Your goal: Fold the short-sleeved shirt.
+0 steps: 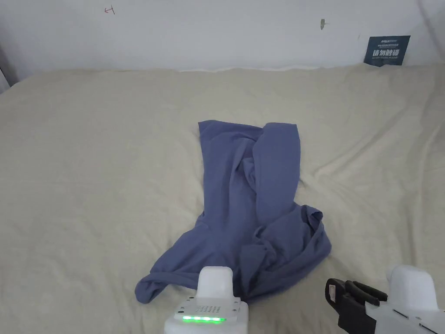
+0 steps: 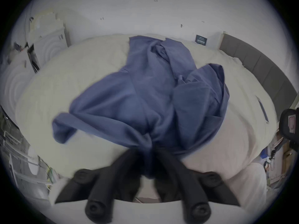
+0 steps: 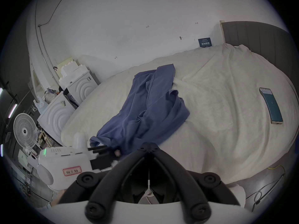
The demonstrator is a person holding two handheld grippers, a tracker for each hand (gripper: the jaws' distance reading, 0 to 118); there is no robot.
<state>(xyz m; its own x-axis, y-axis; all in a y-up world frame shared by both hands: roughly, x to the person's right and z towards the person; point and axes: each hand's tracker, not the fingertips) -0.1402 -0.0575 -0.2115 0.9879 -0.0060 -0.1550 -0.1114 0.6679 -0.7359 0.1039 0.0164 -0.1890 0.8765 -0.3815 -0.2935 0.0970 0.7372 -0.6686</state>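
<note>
A blue short-sleeved shirt (image 1: 252, 204) lies crumpled near the middle of a bed (image 1: 87, 174) covered with a cream blanket. The shirt is the landmark here: its body runs lengthwise away from the person, one long fold doubled over on top, and its nearer end bunches into a loose heap, with one sleeve trailing out toward the person's left.

The left gripper (image 2: 151, 148) sits at the near edge of the shirt. In the left gripper view its jaws are pressed together on a gathered bunch of the blue cloth, which pulls into tight pleats right where the jaws meet. In the head view the gripper's white housing, with a strip of green light, covers that near edge.

The right gripper (image 3: 149, 145) is off to the right of the shirt, apart from the cloth, over bare blanket. In its own view its jaws meet at the tips with nothing between them. In the head view it shows as a black and white body just right of the shirt's near heap.

A phone (image 3: 271, 105) lies flat on the blanket well to the right of the shirt. Beyond the shirt's far end, a small dark sign (image 1: 386, 50) stands against the white wall. Left of the shirt, past the bed's edge, stand white ribbed cabinets (image 3: 56, 114) and a white fan (image 3: 25, 130).
</note>
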